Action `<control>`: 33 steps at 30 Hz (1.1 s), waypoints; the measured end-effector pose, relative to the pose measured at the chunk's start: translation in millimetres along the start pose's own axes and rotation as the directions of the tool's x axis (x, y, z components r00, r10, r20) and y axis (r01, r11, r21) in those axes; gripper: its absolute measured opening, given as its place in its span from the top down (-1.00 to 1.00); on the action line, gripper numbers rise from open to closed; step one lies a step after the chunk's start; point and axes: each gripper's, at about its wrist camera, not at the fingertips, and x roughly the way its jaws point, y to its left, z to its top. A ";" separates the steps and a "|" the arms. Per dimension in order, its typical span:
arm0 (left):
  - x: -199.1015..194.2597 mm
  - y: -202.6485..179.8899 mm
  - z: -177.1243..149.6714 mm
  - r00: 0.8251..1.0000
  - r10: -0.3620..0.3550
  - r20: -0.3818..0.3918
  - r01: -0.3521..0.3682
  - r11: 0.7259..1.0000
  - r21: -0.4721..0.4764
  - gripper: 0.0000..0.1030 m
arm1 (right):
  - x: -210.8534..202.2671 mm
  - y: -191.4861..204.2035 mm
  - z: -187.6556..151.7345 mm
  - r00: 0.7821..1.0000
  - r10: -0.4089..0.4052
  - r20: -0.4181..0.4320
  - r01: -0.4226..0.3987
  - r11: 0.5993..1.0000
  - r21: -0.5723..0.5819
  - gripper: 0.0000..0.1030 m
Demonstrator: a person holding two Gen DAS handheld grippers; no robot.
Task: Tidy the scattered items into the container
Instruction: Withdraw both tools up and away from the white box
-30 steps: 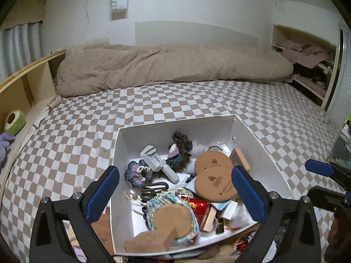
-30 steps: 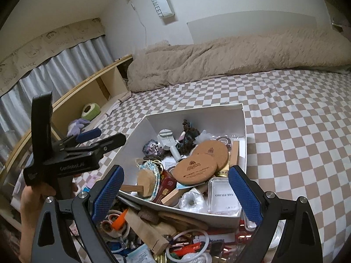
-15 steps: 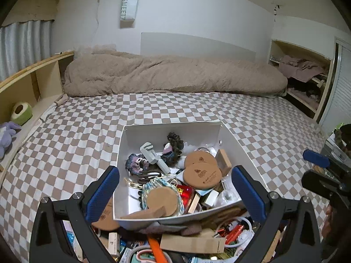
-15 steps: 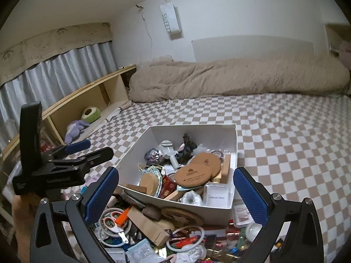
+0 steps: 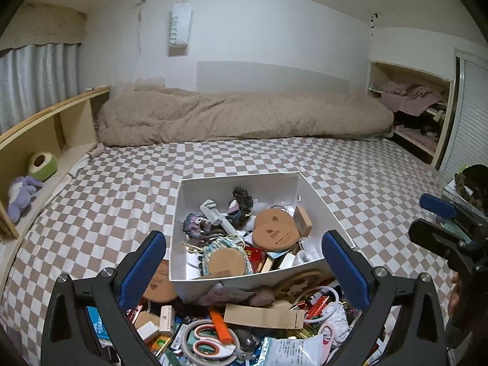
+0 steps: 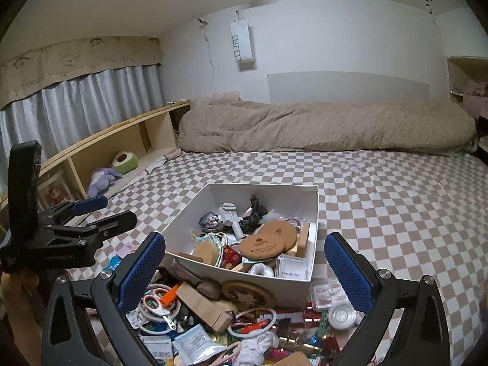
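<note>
Change: Both my grippers have pulled back and up from the white box (image 5: 241, 277). A second ago it filled the near view; now the whole pile in front of it shows. My right fingers have also spread to their widest.
Meaning: I judge a drop into the box is just finished, and the next pick has to come from the near pile. Plenty is left to tidy.
Bed: the checked bedspread (image 5: 122, 189) carries everything; a beige duvet (image 5: 244, 116) lies along the far wall.
Box: it sits on the bed just beyond the pile, open-topped and roughly half full. Its near wall touches the clutter.
Box contents: two round cork coasters (image 5: 274, 228) overlap at the right; a crocheted pouch (image 5: 225, 256) lies near the front; a dark knitted toy (image 5: 242, 196) sits toward the back.
Pile: a heap of loose items (image 6: 213, 320) lies against the box's near side, between my fingers in both views.
Pile items: a brown cardboard sleeve (image 5: 263, 315), orange-handled scissors (image 5: 204, 340), a white ring (image 6: 251, 323) and a round clear tub (image 6: 340, 315).
Left gripper (image 5: 244, 271): fingers wide apart, holding nothing.
Right gripper (image 6: 245, 271): fingers fully apart, nothing between them.
</note>
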 end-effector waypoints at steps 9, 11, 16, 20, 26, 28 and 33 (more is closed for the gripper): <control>-36.4 -16.4 -11.4 0.997 0.006 0.075 -0.010 0.999 0.054 -1.00 | -18.3 6.7 -8.4 0.999 -0.035 0.024 0.036 0.999 -0.017 -1.00; -42.2 -17.6 -14.3 0.997 -0.018 0.080 0.013 0.998 0.054 -1.00 | -22.2 7.9 -11.0 0.998 -0.047 0.030 0.048 0.999 -0.020 -1.00; -58.2 -15.6 -20.3 0.994 -0.023 0.111 0.018 0.999 0.045 -1.00 | -32.4 14.9 -18.1 0.996 -0.077 0.036 0.079 0.996 -0.050 -1.00; -68.1 -11.3 -25.4 0.992 -0.029 0.125 0.025 0.999 0.032 -1.00 | -38.2 20.4 -22.5 0.995 -0.092 0.040 0.094 0.993 -0.065 -1.00; -79.1 -9.2 -33.4 0.990 -0.033 0.139 0.029 0.999 0.032 -1.00 | -46.6 26.3 -26.5 0.994 -0.099 0.052 0.102 0.993 -0.062 -1.00; -82.2 -9.2 -35.6 0.990 -0.024 0.142 0.019 0.999 0.034 -1.00 | -51.0 27.7 -30.2 0.993 -0.103 0.057 0.107 0.992 -0.063 -1.00; -86.9 -9.6 -40.5 0.989 -0.021 0.148 0.015 0.999 0.038 -1.00 | -60.5 30.2 -35.3 0.991 -0.113 0.070 0.118 0.991 -0.067 -1.00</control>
